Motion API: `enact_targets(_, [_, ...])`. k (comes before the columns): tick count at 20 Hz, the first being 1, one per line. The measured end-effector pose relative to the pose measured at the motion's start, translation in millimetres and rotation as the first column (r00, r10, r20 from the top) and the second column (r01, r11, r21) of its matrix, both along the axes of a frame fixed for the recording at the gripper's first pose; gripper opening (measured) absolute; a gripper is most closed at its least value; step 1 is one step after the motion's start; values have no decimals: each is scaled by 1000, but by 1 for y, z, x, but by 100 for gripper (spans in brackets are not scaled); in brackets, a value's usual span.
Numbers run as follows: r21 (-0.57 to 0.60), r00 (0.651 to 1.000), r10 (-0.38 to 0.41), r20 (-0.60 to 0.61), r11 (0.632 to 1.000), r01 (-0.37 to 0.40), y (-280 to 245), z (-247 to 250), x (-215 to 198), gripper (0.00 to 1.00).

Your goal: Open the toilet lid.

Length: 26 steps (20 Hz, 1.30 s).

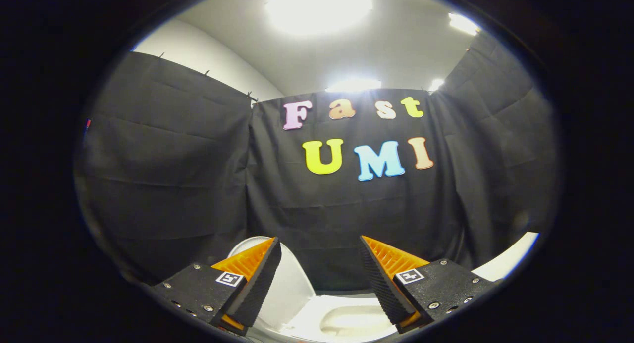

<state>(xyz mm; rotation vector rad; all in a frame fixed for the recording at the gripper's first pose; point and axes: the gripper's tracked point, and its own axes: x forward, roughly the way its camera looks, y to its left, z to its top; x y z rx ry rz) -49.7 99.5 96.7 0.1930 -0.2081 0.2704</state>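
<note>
Two fingers: the gripper [320, 246] shows a pair of wedge-shaped fingers [257, 278], each with a ribbed inner pad and a flat bolted plate behind it carrying a small square marker.
Claw state: spread wide apart, nothing between the fingers, neither finger touching anything.
One toilet lid: the toilet lid [290, 286] is a smooth, glossy white, rounded shell standing raised, just beyond the left-hand finger and partly hidden behind it.
One bowl: the toilet bowl [354, 318] is smooth white with an oval hollow, lying low between and just ahead of the two fingers.
One more white rim: a curved white edge [507, 261] shows beyond the right-hand finger; what it belongs to I cannot tell.
Cloth wall: black fabric [163, 174], matte and creased, hangs in three panels behind the toilet.
Four ceiling lights [317, 6]: bright glare on a plain pale ceiling.
</note>
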Motion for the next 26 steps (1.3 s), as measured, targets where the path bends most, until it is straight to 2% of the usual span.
enact_targets(7, [-43, 987, -145, -68, 989, 142, -143, -50, 7, 95])
enact_targets(13, [-34, 968, -217, -129, 976, 215, -218, -85, 10, 95])
enact_targets(16, [-25, 966, -200, -163, 980, 199, -222, -105, 1, 96])
enact_targets(20, [-112, 956, -242, -168, 968, 226, -236, -128, -9, 96])
enact_targets(26, [-189, 969, -194, -152, 968, 164, -210, -136, -19, 96])
